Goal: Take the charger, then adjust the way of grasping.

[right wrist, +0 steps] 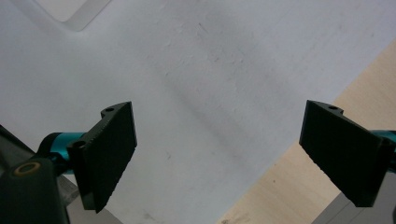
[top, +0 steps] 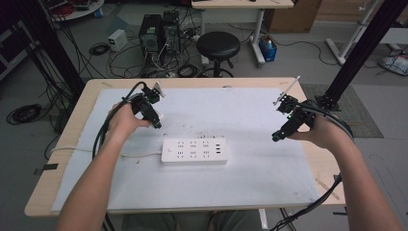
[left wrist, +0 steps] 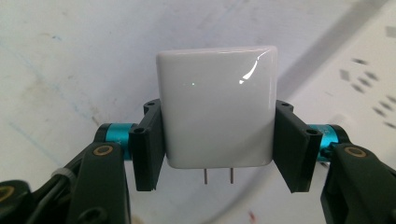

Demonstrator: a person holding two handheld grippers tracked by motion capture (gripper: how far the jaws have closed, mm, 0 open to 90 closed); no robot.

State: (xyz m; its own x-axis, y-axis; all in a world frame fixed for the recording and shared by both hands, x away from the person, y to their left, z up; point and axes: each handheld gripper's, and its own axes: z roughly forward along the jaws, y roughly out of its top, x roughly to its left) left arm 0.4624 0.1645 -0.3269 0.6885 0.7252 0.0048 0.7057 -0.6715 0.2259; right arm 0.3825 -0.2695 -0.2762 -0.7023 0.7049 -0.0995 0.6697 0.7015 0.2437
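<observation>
Charger [left wrist: 217,107] clamped in left gripper [left wrist: 219,140] above power strip [top: 194,151] — right gripper [right wrist: 217,154] spread wide, empty.

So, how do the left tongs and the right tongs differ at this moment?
The left tongs are shut on a white charger, while the right tongs stand wide open with nothing between them. The left tongs hang near the white power strip; the right tongs are over the mat near its right edge, by the bare wood. Both have black jaws and teal joints.

Charger [left wrist: 215,105] sides behind clamping jaws
</observation>
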